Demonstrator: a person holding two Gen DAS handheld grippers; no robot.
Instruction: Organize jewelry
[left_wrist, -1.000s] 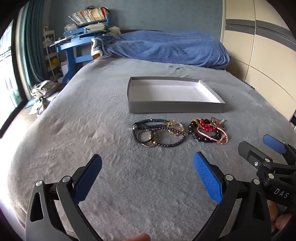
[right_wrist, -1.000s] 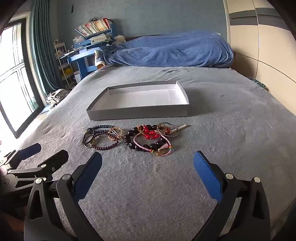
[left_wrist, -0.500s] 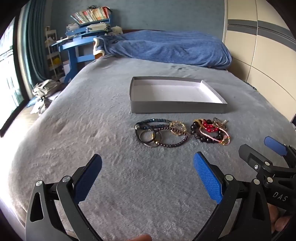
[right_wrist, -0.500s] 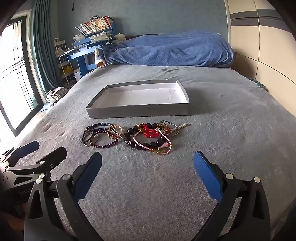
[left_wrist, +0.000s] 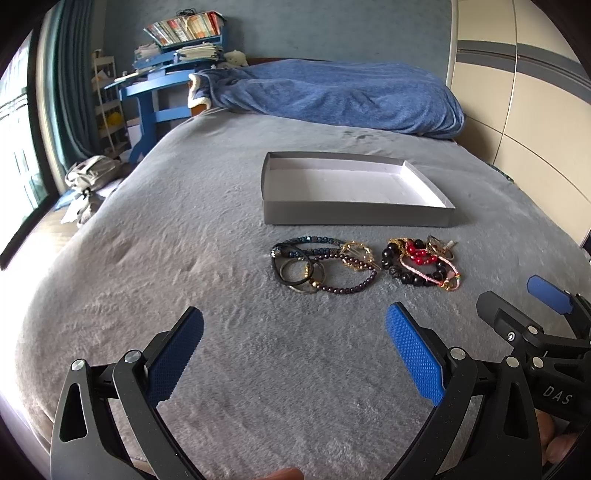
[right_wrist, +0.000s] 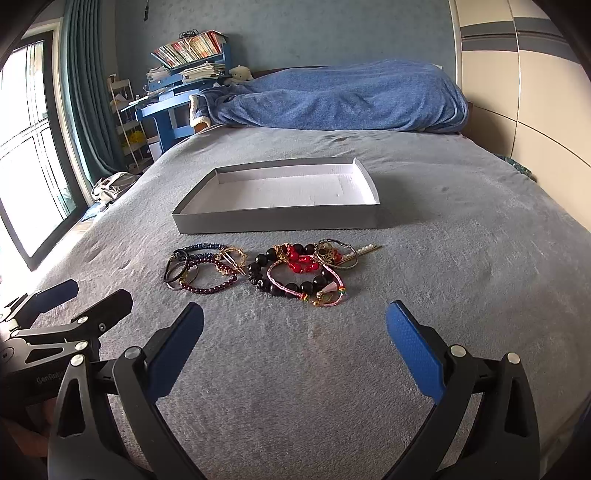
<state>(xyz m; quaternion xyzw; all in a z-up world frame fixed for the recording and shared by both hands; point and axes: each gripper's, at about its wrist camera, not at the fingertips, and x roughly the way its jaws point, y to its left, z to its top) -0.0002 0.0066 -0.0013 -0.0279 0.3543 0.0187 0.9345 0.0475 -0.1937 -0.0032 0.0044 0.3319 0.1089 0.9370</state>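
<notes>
Two heaps of jewelry lie on the grey bed cover in front of a shallow grey box (left_wrist: 354, 214) with a white inside, which holds nothing. The left heap (left_wrist: 321, 264) has dark bead bracelets, rings and a gold piece. The right heap (left_wrist: 421, 264) has black and red beads and a pink cord. The box (right_wrist: 280, 221) and both heaps (right_wrist: 203, 267) (right_wrist: 303, 273) show in the right wrist view too. My left gripper (left_wrist: 295, 347) is open and empty, well short of the heaps. My right gripper (right_wrist: 295, 347) is open and empty, also short of them.
A blue blanket (left_wrist: 332, 96) lies bunched at the far end of the bed. A blue desk with books (left_wrist: 170, 74) stands at the back left, a window and curtain (right_wrist: 55, 147) on the left, wardrobe panels (left_wrist: 524, 110) on the right.
Both grippers have drawn back a little and risen slightly; the jewelry and box look a bit farther off. Both grippers stay open.
</notes>
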